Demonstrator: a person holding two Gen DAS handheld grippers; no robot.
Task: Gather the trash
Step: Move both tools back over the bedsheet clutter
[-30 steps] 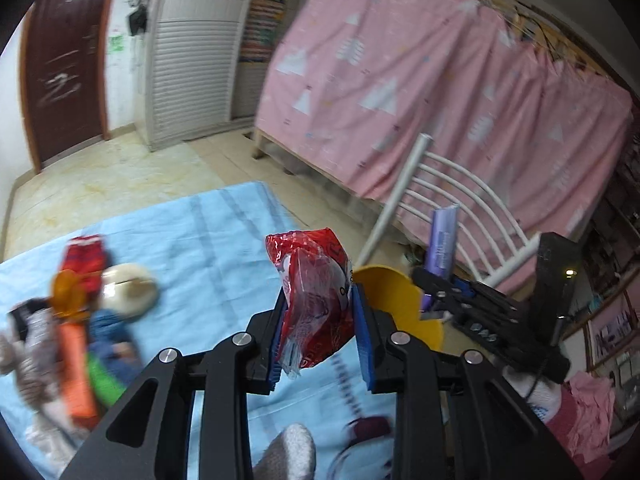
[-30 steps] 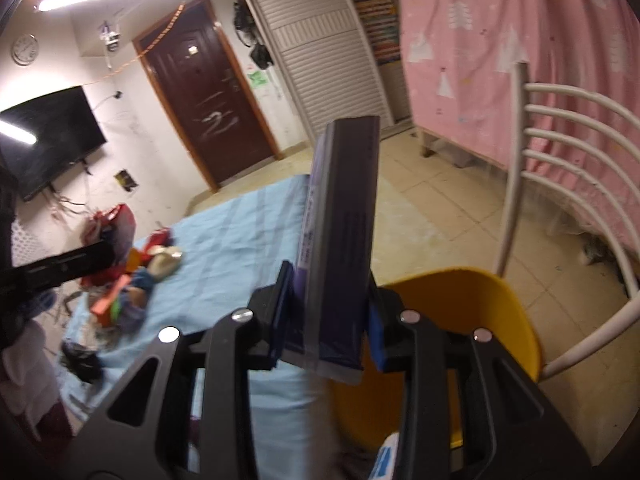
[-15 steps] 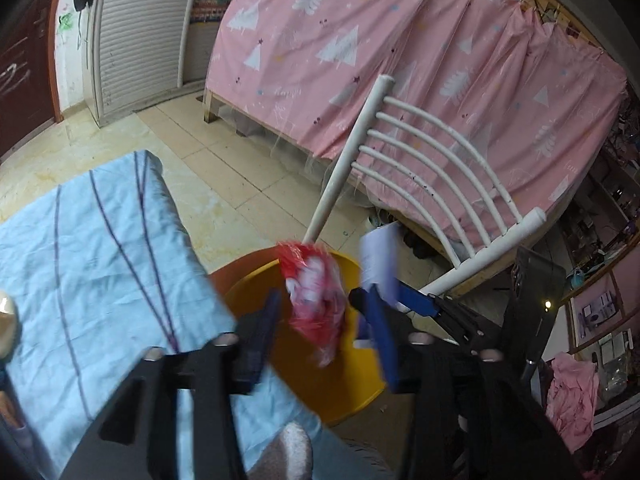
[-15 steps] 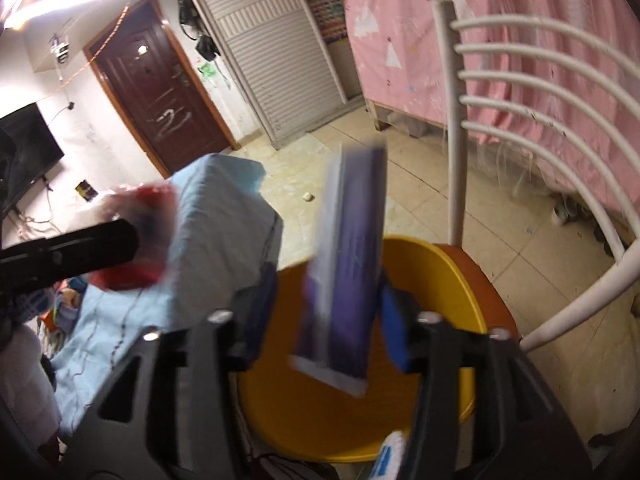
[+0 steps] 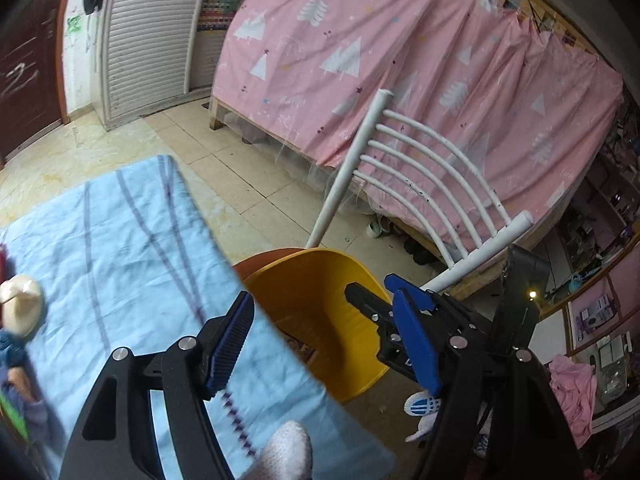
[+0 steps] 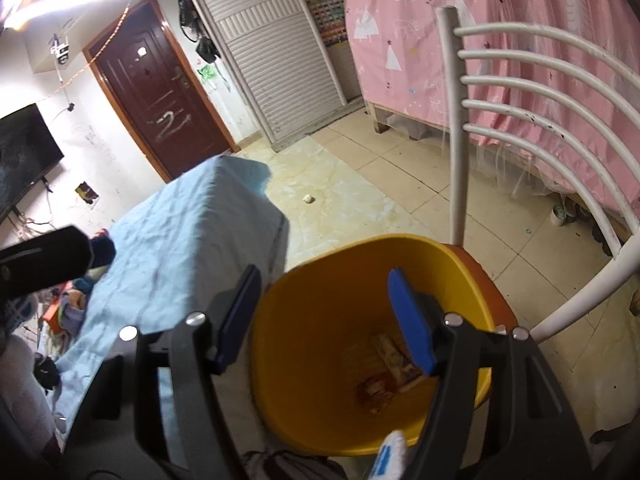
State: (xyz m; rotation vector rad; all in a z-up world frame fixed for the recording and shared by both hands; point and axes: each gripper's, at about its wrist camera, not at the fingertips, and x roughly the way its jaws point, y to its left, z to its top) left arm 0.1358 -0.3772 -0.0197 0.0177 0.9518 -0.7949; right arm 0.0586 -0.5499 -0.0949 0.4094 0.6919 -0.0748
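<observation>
Since a second ago both wrappers have left my tongs: the red packet is gone from the left tongs [image 5: 324, 344], the purple box from the right tongs [image 6: 328, 316]. Both sets of jaws have just been opening and now stand released, nothing between them. Trash [image 6: 390, 376] lies on the bottom of the yellow bin [image 6: 304, 332], seen in the right view directly under the right tongs. The bin sits on the orange seat of the white chair [image 5: 424, 184], just beside the edge of the surface under its blue cloth [image 5: 132, 248]. More clutter [image 5: 20, 304] remains on the cloth at far left.
</observation>
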